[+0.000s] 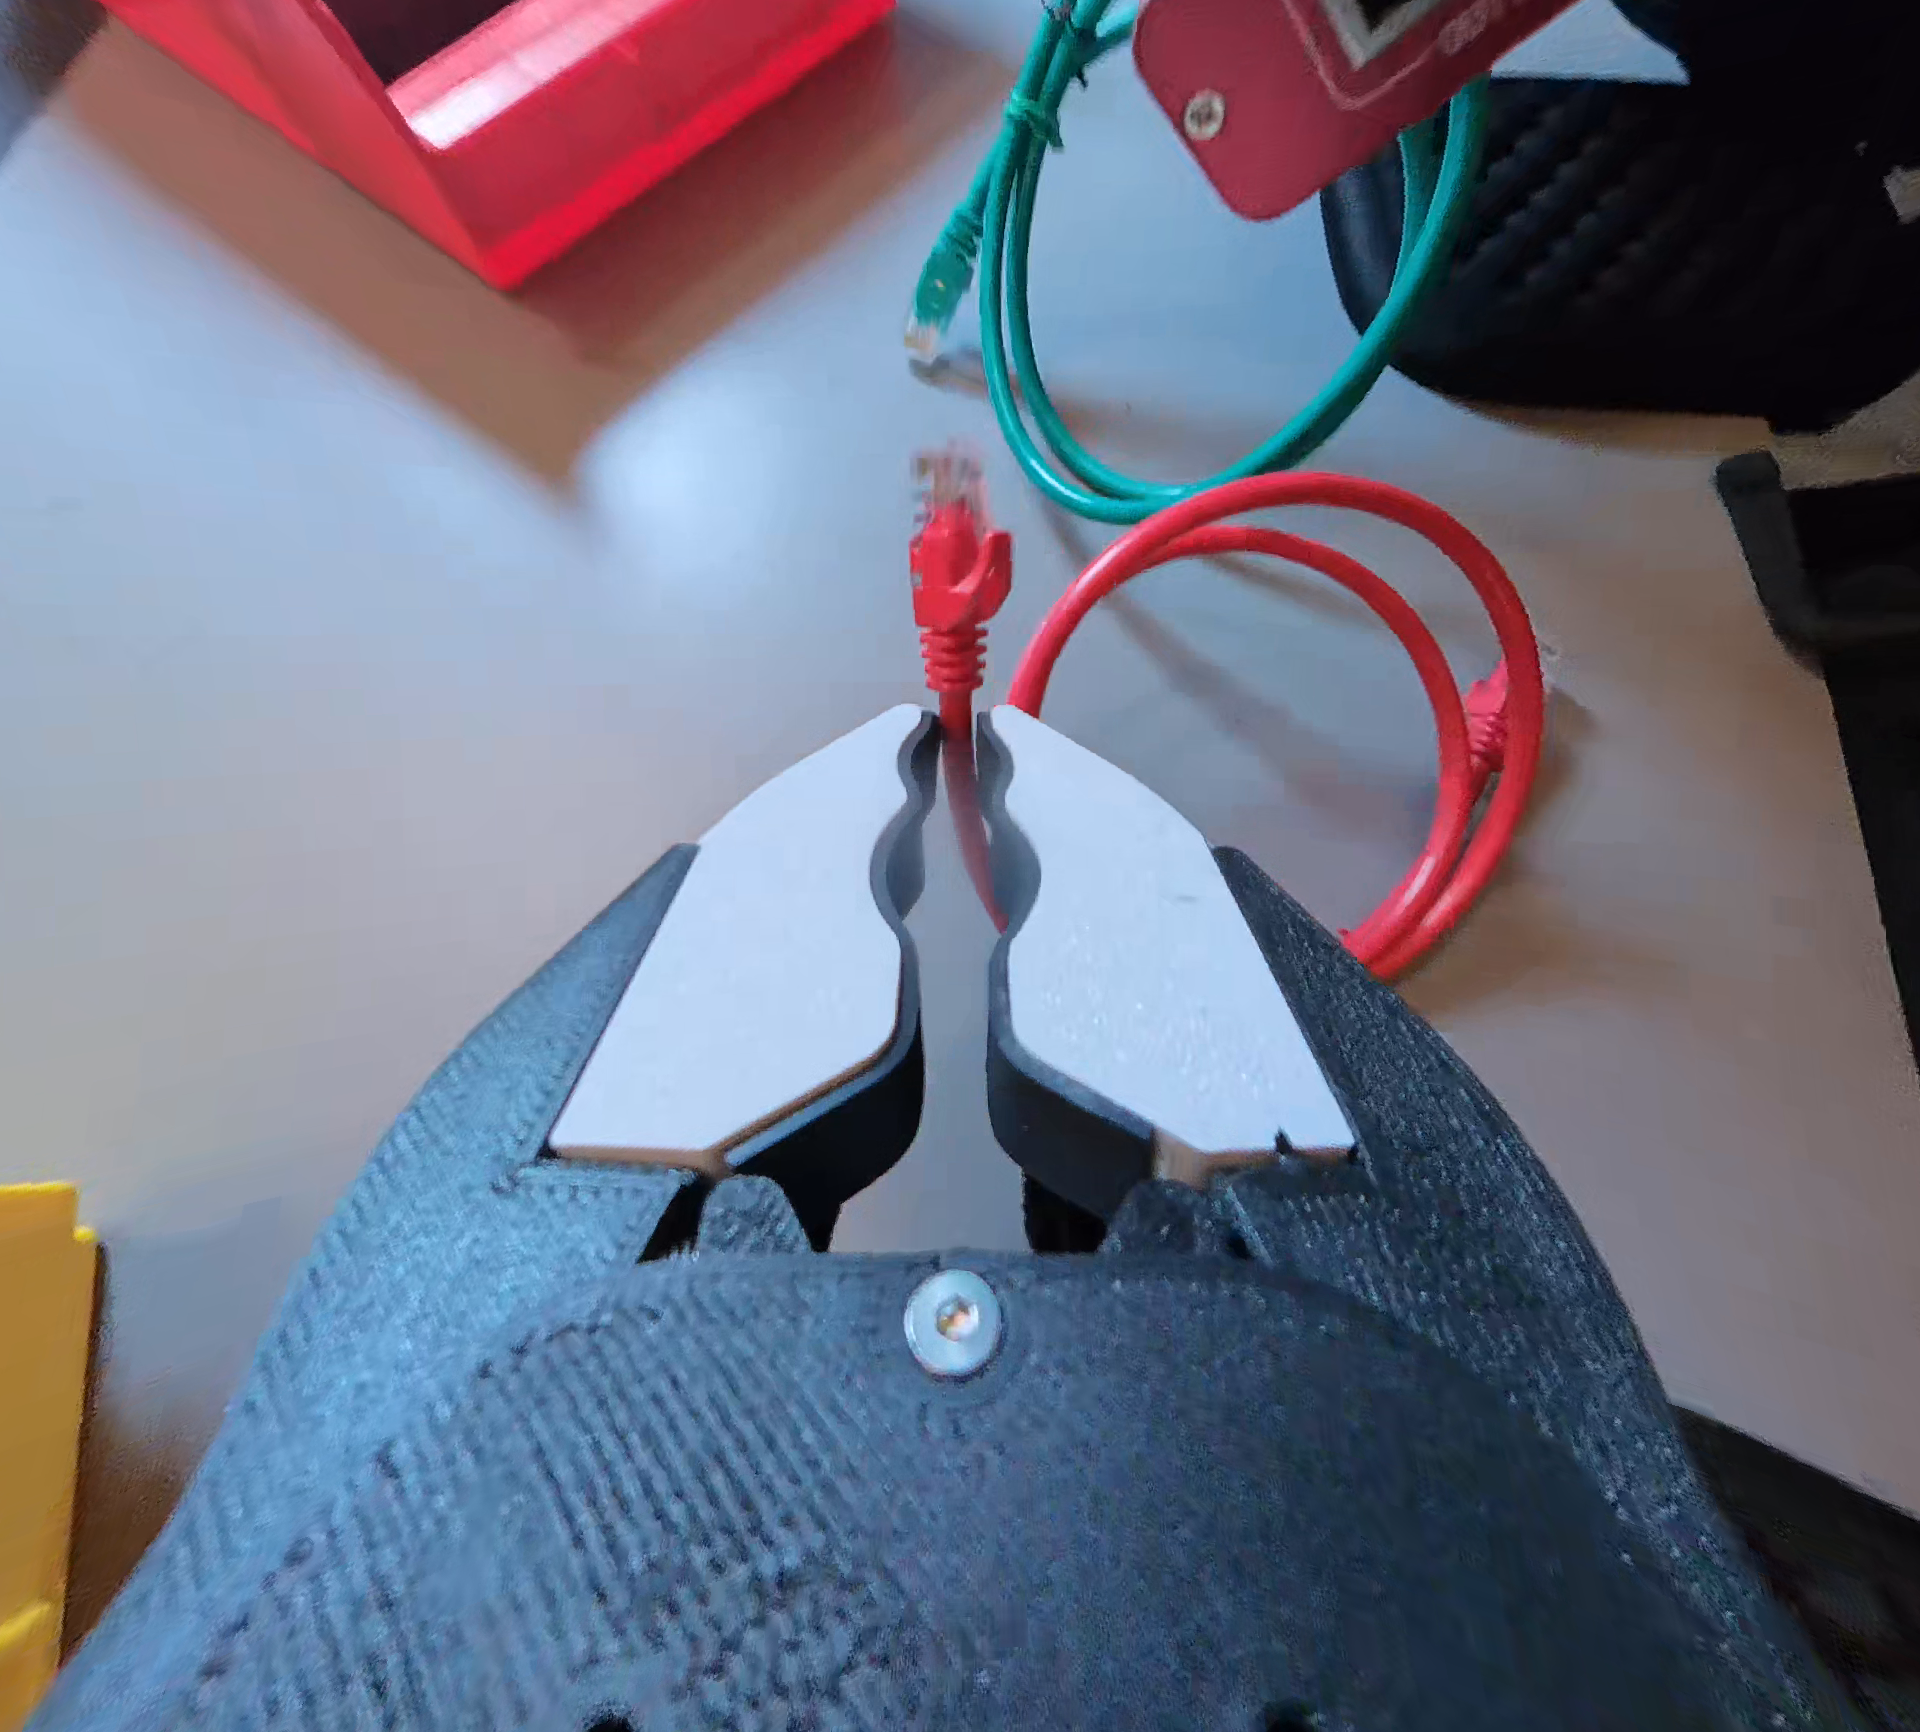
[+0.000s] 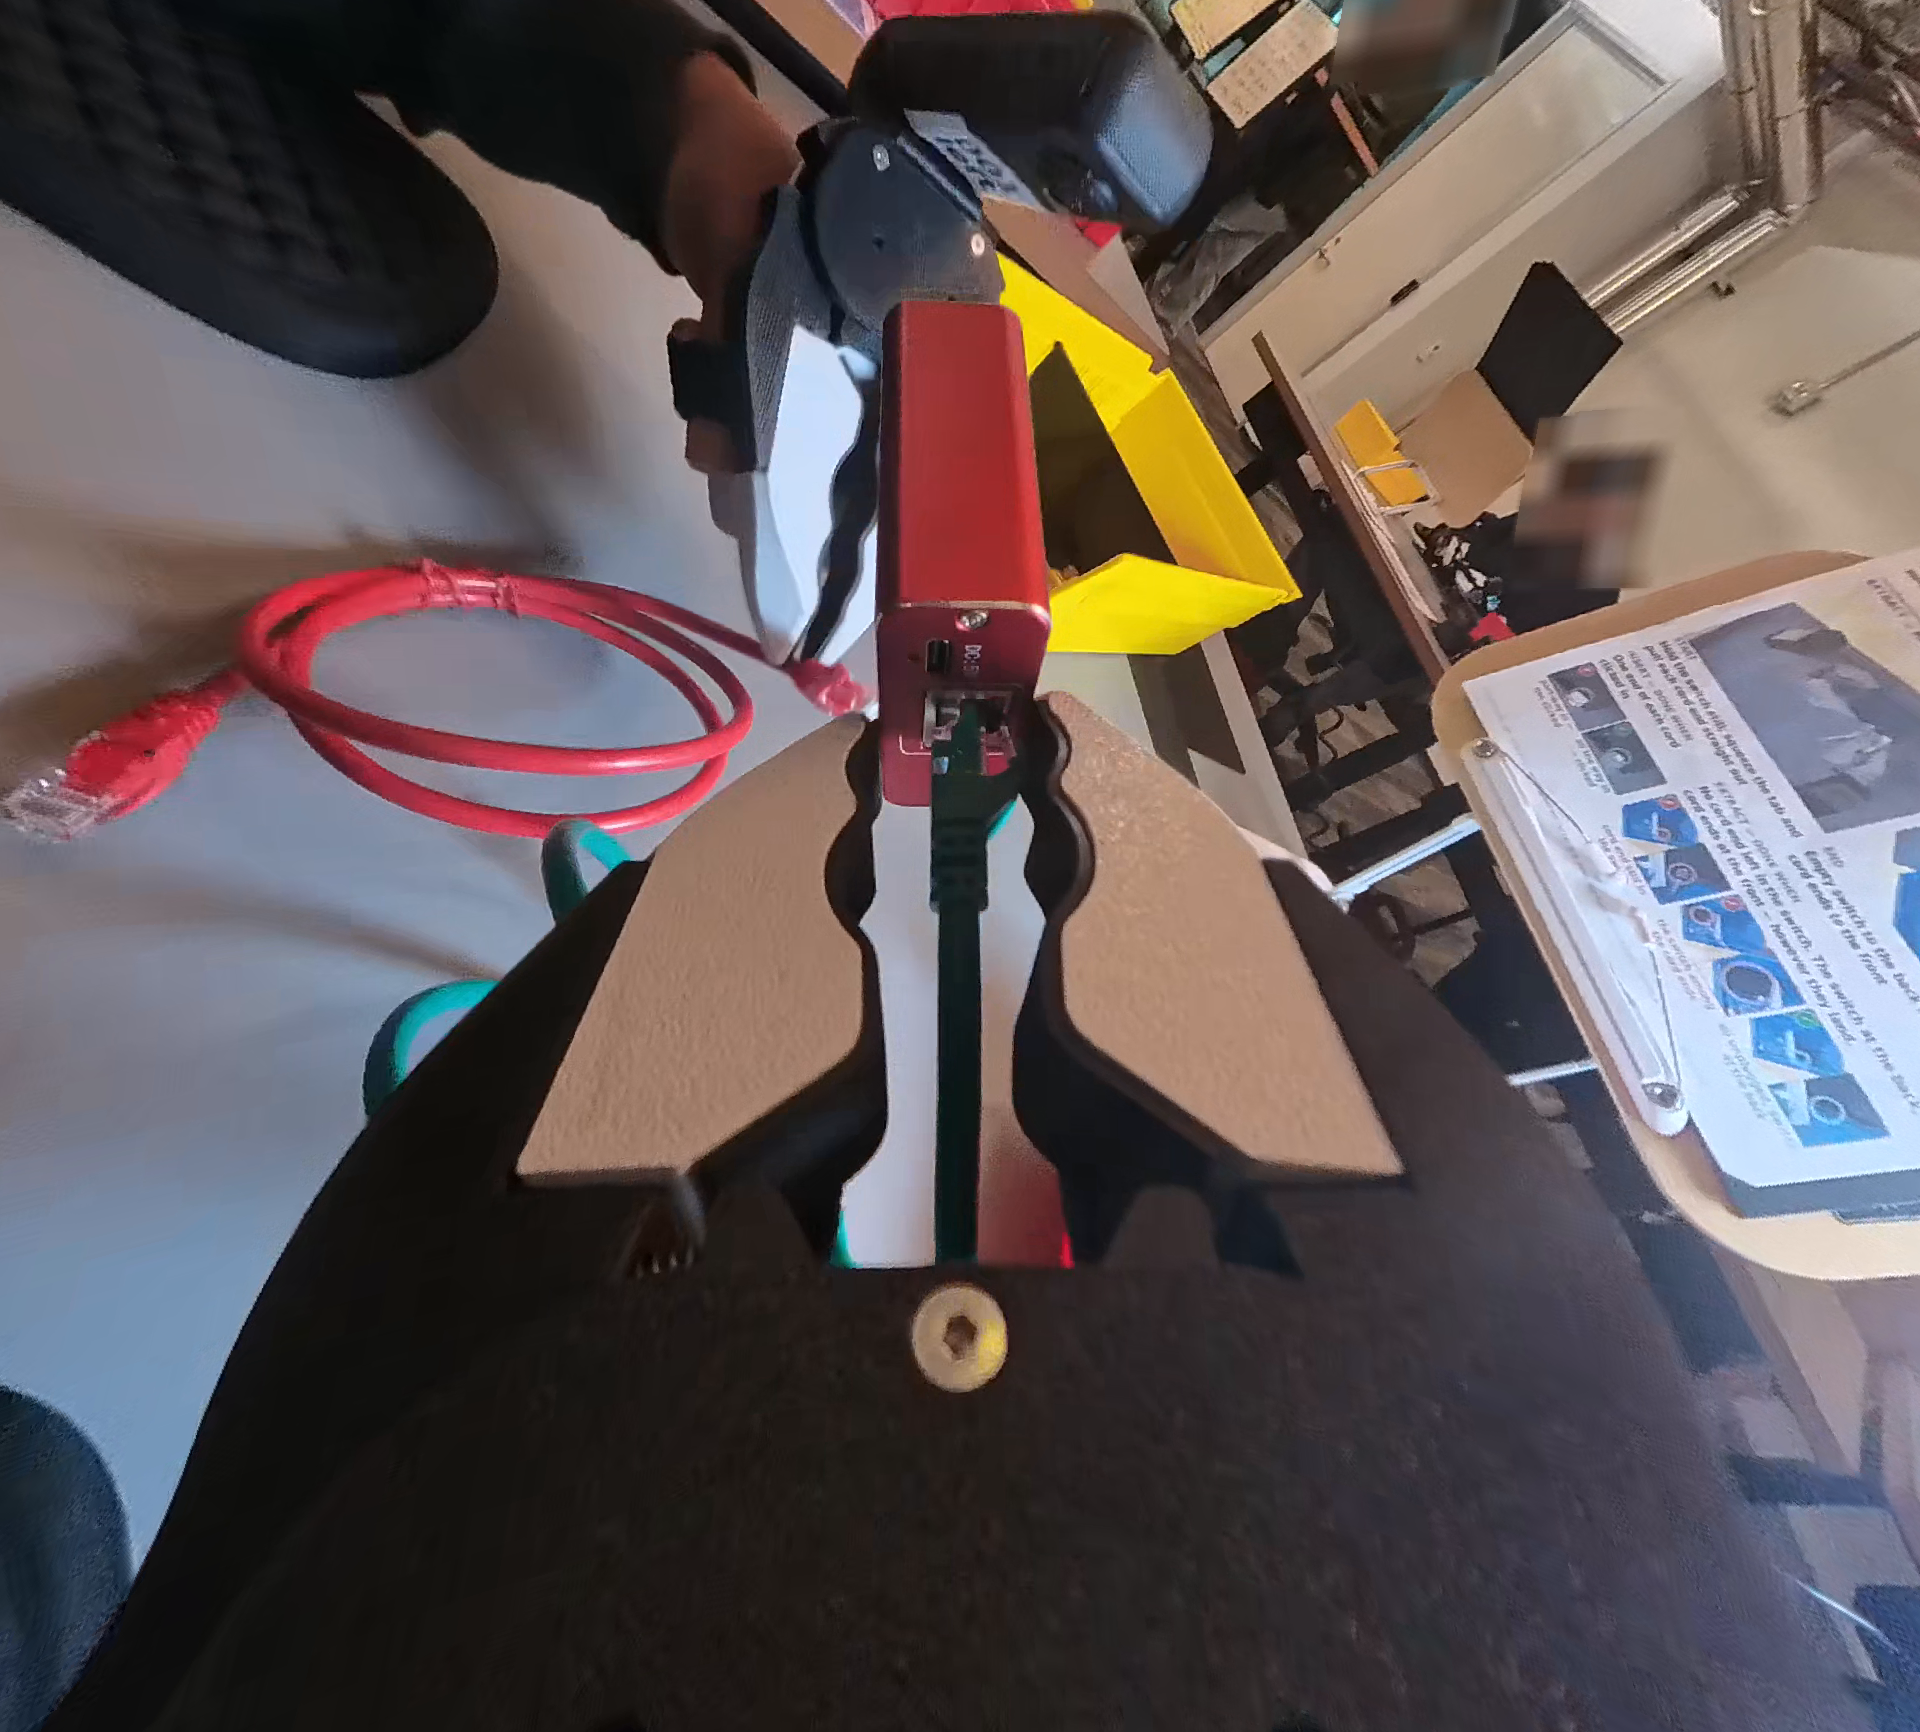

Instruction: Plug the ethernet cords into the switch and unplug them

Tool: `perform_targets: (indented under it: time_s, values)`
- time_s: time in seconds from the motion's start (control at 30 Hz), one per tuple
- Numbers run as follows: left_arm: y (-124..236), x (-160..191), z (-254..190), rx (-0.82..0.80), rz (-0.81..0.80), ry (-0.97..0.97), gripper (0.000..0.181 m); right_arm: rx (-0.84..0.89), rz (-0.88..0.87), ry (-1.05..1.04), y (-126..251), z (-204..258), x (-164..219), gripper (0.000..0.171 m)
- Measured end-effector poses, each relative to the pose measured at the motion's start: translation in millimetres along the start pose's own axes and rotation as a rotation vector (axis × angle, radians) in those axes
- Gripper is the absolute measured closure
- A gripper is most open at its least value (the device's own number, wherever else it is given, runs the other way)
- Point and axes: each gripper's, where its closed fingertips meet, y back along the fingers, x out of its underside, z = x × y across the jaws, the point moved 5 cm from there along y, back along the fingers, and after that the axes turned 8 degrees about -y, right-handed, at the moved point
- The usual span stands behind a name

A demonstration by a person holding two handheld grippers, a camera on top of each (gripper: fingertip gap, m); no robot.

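Fingers of the left gripper: grey-faced, black-bodied, drawn narrow and pinching the thin red ethernet cord just behind its boot. Its red moulded plug with clear tip stands upright ahead of the fingertips, above the tabletop. The rest of that cord lies in a loose double loop on the tabletop to the right of the fingers; in the right wrist view its other plug rests flat at the far left.

Fingers of the right gripper: set apart on either side of the small red metal box-shaped switch, tips against its near end; whether they press it firmly cannot be told. The switch is held off the tabletop. A dark green ethernet cord runs up between the fingers, its plug seated in the port on the switch's near end face.

Left wrist view, upper right: the switch's opposite end face, with an open port. Below it the green cord loops on the tabletop, its free green plug lying near the red plastic storage bin.

Other items: yellow plastic bin beyond the switch; a person's dark-sleeved hand on the left gripper's handle; printed instruction sheet on a clipboard at right, on a separate light wood surface.
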Motion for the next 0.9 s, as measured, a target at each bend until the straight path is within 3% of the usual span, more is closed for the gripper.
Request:
perform_targets:
  time_s: [0.1, 0.23, 0.4, 0.5, 0.6, 0.77, 0.9]
  values:
    - [-0.3, -1.5, 1.9, -0.053, -0.061, 0.02, 0.174, 0.013, 0.009, 0.013, 5.8, 3.2, 3.7, 0.146]
    - [-3.3, -1.6, -1.4, -0.111, -0.072, -0.014, 0.158, 0.087, 0.006, 0.022, 9.7, 0.2, 6.3, 0.146]
    - [11.5, -41.1, -8.6, -0.302, -0.285, -0.209, 0.136, 0.071, -0.083, -0.008, 7.8, 1.6, -8.1, 0.146]
    - [24.4, -66.0, -26.6, -0.329, -0.411, -0.35, 0.137, -0.009, -0.089, -0.017, 2.6, 6.8, -18.0, 0.146]
    - [27.0, -73.6, -43.2, -0.302, -0.453, -0.415, 0.153, -0.086, -0.097, -0.089, -5.1, 10.5, -25.5, 0.146]
    - [29.3, -57.7, -35.6, -0.218, -0.481, -0.296, 0.154, -0.125, -0.009, -0.176, -20.3, 10.3, -24.8, 0.145]
    - [26.2, -43.6, -26.1, -0.17, -0.516, -0.224, 0.154, -0.16, 0.048, -0.24, -28.1, 10.1, -28.5, 0.131]
